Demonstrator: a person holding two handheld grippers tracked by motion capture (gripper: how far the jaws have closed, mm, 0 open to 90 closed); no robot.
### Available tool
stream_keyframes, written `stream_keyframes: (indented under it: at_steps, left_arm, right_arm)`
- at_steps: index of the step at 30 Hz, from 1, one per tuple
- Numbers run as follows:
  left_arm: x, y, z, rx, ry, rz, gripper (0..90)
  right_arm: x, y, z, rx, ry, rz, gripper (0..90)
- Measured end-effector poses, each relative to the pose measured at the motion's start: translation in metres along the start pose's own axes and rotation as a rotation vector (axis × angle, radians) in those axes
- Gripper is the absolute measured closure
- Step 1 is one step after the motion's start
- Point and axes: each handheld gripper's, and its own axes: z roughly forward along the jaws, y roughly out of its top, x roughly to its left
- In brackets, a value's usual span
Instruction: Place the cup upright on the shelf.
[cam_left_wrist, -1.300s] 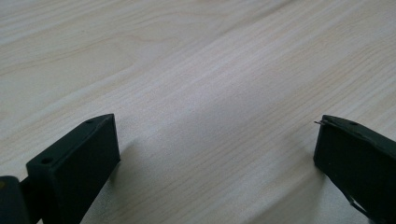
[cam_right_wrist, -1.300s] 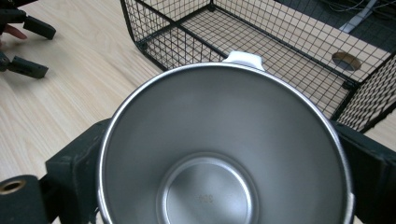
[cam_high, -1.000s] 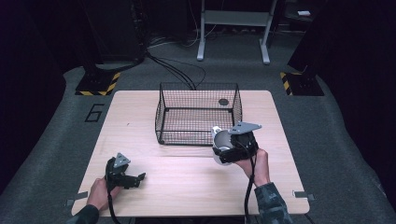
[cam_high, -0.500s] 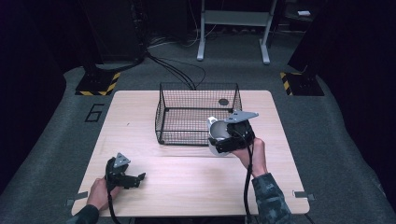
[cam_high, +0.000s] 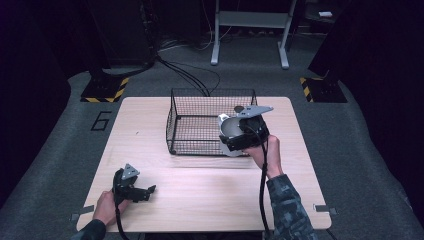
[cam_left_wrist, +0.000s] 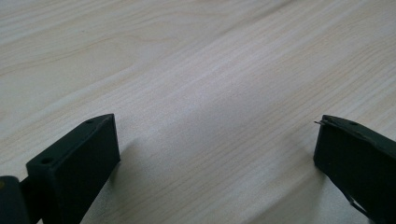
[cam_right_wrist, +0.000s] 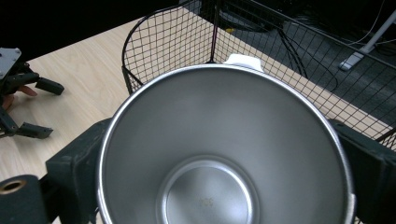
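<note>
The right hand-held gripper (cam_high: 231, 136), clamped on the steel cup (cam_right_wrist: 224, 149) at the basket's (cam_high: 200, 120) near wall, should clear the rim before lowering; the left hand-held gripper (cam_high: 145, 192) rests open on the bench (cam_high: 210, 195).

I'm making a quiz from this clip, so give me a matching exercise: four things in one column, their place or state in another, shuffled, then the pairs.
Things:
1. steel cup
2. wire basket
3. left gripper
4. right gripper

States:
A. open, low over bare table
B. standing at the table's far middle
C. empty, held between two jaws
D. raised at the basket's near right corner

Pairs: 1-C, 2-B, 3-A, 4-D
</note>
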Motion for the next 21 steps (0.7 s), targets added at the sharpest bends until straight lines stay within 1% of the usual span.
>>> stream_keyframes:
  at_steps: [5,6,8,9,12,13,15,16,19,21]
  left_arm:
    - [0.0,0.0,0.0,0.0,0.0,-0.001,0.3]
    - [0.0,0.0,0.0,0.0,0.0,-0.001,0.3]
    - [0.0,0.0,0.0,0.001,0.0,0.002,0.3]
    - [0.0,0.0,0.0,0.0,0.0,-0.001,0.3]
    - [0.0,0.0,0.0,0.0,0.0,-0.001,0.3]
    - [0.0,0.0,0.0,0.0,0.0,-0.001,0.3]
    - [0.0,0.0,0.0,0.001,0.0,0.001,0.3]
    - [0.0,0.0,0.0,0.0,0.0,0.0,0.3]
    - [0.0,0.0,0.0,0.001,0.0,0.001,0.3]
    - [0.0,0.0,0.0,0.003,-0.001,0.004,0.3]
  right_arm:
    - [-0.005,0.009,0.005,-0.002,0.0,-0.005,5.6]
    - [-0.006,0.01,0.006,-0.001,0.002,0.007,5.6]
    - [-0.009,0.013,0.009,-0.006,0.001,-0.001,5.6]
    - [-0.009,0.015,0.01,-0.003,0.001,0.008,5.6]
    - [-0.013,0.019,0.015,0.0,0.001,-0.001,5.6]
    - [-0.014,0.021,0.018,-0.004,-0.001,0.012,5.6]
    - [-0.015,0.022,0.019,-0.005,0.0,0.004,5.6]
    - [-0.016,0.024,0.02,-0.003,-0.001,0.011,5.6]
    - [-0.019,0.027,0.025,-0.002,0.002,0.011,5.6]
    - [-0.02,0.029,0.027,0.002,-0.002,0.023,5.6]
